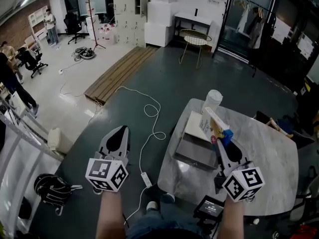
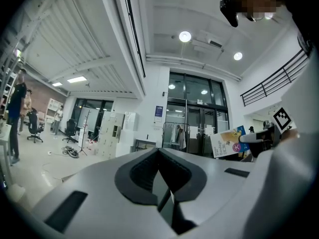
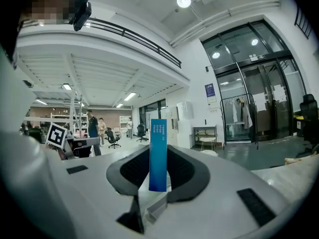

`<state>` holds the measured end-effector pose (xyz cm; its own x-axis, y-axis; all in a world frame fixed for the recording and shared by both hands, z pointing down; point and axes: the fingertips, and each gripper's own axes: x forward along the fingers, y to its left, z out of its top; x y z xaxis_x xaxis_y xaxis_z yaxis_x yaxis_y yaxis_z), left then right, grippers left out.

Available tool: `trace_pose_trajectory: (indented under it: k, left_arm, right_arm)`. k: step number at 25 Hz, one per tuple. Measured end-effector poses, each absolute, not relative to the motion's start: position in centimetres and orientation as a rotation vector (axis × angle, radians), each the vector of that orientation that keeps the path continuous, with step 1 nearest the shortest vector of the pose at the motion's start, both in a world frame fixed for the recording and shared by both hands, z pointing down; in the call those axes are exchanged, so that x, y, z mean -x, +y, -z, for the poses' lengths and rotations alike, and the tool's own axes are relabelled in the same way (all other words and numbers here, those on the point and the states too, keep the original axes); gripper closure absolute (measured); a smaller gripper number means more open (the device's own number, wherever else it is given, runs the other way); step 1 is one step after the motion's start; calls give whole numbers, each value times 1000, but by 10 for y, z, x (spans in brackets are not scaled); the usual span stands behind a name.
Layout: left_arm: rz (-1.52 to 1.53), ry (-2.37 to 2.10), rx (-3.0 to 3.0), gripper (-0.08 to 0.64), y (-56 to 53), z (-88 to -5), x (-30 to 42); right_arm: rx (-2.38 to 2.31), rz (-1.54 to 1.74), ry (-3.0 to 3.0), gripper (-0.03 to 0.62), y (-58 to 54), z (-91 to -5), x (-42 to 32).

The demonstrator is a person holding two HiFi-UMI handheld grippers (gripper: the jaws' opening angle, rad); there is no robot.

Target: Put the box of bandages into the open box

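The box of bandages [image 1: 218, 126] is a flat white, yellow and blue carton, and my right gripper [image 1: 223, 141] is shut on it, holding it tilted above the marble table [image 1: 271, 153]. In the right gripper view its blue edge [image 3: 158, 138] stands upright between the pads of the right gripper [image 3: 159, 159]. The open box [image 1: 192, 159] is a grey tray with its pale lid raised, just left of the held carton. My left gripper [image 1: 121, 130] is shut and empty over the floor, left of the table. In the left gripper view the left gripper [image 2: 159, 151] has its tips meeting, and the carton [image 2: 228, 142] shows at the right.
A white cylinder [image 1: 213, 98] stands at the table's far edge. A black device [image 1: 209, 206] sits at the near edge. On the floor lie a white cable [image 1: 149, 114], a power strip [image 1: 146, 179] and a black bag [image 1: 52, 188]. Farther off are a wooden pallet [image 1: 119, 71] and a wire chair [image 1: 195, 41].
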<state>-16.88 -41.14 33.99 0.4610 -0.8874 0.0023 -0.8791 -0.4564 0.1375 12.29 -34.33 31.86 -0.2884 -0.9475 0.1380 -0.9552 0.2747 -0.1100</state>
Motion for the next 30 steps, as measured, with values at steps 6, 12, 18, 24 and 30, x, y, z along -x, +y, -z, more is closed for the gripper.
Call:
trace_pose_trajectory:
  k: [6, 12, 18, 24, 30]
  left_arm:
    - [115, -1654, -2542, 548, -434, -335, 178]
    - [79, -1685, -2489, 548, -449, -347, 179]
    - [-33, -1641, -2423, 548, -442, -391, 176]
    - [-128, -1611, -2351, 548, -432, -434, 175]
    - [-184, -1594, -2307, 548, -425, -462, 171]
  right_arm:
    - [-1817, -299, -2512, 491, -380, -320, -125]
    - [-1761, -379, -2515, 491, -396, -339, -123]
    - [-1729, -536, -2454, 491, -388, -386, -122]
    - [-1685, -677, -2390, 491, -377, -432, -121]
    - [-1620, -760, -2356, 491, -368, -464, -119]
